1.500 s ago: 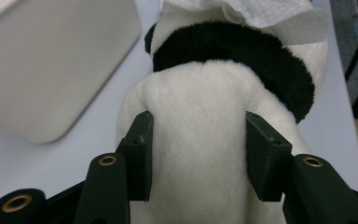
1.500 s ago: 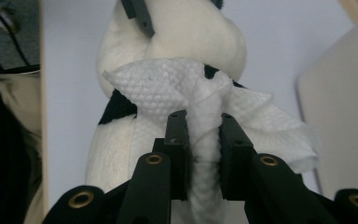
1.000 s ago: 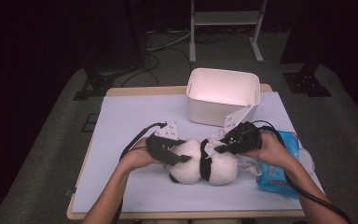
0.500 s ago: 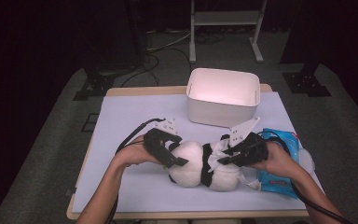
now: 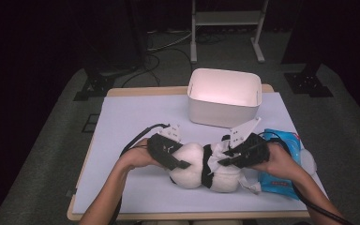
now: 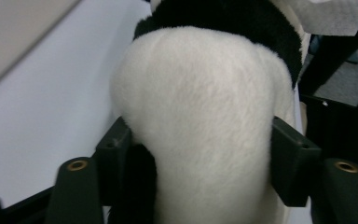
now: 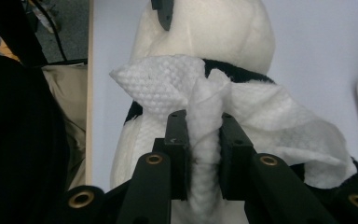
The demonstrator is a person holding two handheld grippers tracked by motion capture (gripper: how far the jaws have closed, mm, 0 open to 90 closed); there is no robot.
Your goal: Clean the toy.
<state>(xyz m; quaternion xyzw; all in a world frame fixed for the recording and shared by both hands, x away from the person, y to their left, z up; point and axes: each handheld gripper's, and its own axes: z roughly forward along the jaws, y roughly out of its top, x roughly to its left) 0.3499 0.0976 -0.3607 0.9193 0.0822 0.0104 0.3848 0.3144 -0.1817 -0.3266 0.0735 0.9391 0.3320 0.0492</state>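
White tabletop [image 5: 136, 117]; left hand-held gripper [image 5: 180, 164] just closing, clasping plush panda [image 5: 192, 164] — right hand-held gripper [image 5: 224, 161] pinches wipe [image 7: 168, 84].

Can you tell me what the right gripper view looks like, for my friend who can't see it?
Two black jaws of the right gripper pinch a bunched white wipe and hold it against a black-and-white plush panda. The panda lies on a pale table.

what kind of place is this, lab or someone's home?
Likely a lab or recording studio, not a home: dark blacked-out surroundings, cables on the carpet floor, a metal stand behind the table, and handheld grippers working on a panda plush.
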